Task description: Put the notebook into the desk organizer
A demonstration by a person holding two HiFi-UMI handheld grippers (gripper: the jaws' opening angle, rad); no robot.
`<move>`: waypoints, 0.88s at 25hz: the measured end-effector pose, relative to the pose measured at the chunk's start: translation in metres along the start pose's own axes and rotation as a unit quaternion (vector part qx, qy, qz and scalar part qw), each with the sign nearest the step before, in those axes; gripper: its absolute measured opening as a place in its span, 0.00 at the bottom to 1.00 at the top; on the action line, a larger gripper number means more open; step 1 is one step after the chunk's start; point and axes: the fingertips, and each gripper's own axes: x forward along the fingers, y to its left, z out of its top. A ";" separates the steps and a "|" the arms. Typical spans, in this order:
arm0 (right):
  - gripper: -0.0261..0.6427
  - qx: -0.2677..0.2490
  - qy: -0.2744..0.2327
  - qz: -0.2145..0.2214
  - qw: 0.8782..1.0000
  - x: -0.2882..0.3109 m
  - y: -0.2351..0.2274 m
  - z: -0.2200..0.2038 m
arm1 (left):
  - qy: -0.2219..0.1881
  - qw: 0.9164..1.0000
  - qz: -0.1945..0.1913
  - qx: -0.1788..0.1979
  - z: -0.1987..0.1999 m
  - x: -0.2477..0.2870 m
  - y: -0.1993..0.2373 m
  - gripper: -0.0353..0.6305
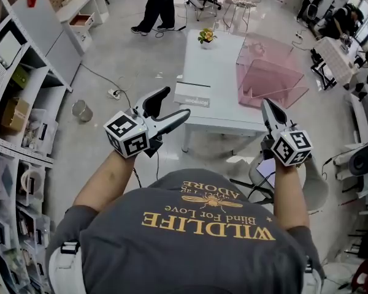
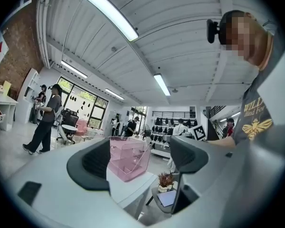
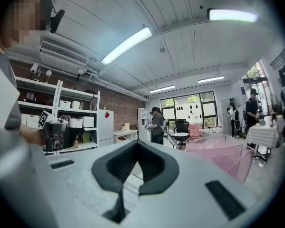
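A grey-and-white notebook [image 1: 192, 95] lies flat near the front left edge of the white table [image 1: 224, 112]. The pink see-through desk organizer [image 1: 268, 73] stands on the table's right side, also in the left gripper view [image 2: 128, 158] and the right gripper view [image 3: 224, 156]. My left gripper [image 1: 175, 103] is held in the air short of the table, open and empty, its jaws framing the organizer [image 2: 140, 163]. My right gripper [image 1: 268, 106] hovers by the table's front right corner, shut with nothing in it [image 3: 137, 163].
A small potted flower [image 1: 206, 37] stands at the table's far edge. A stool with a pale blue pad [image 2: 167, 198] sits near my right side. Shelves [image 1: 15, 121] line the left wall. A person [image 1: 156, 5] stands beyond the table; cables and a small bin [image 1: 81, 110] lie on the floor.
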 end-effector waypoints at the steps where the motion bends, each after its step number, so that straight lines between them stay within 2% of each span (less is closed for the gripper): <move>1: 0.04 0.000 0.001 -0.003 1.000 0.012 -0.002 0.001 | 0.001 1.000 -0.004 -0.002 0.002 0.004 0.013 0.64; 7: 0.04 0.002 0.007 -0.012 1.000 0.074 -0.023 0.004 | 0.008 1.000 -0.013 -0.011 0.009 0.028 0.078 0.64; 13: 0.04 0.003 0.027 0.002 1.000 0.123 -0.073 0.002 | 0.015 1.000 0.005 -0.026 0.010 0.077 0.122 0.64; 17: 0.04 0.005 0.034 0.030 0.999 0.156 -0.123 0.000 | 0.020 0.999 0.031 -0.026 0.006 0.126 0.142 0.64; 22: 0.04 -0.013 0.038 0.091 0.995 0.192 -0.163 -0.004 | 0.026 0.996 0.077 -0.045 -0.015 0.178 0.161 0.64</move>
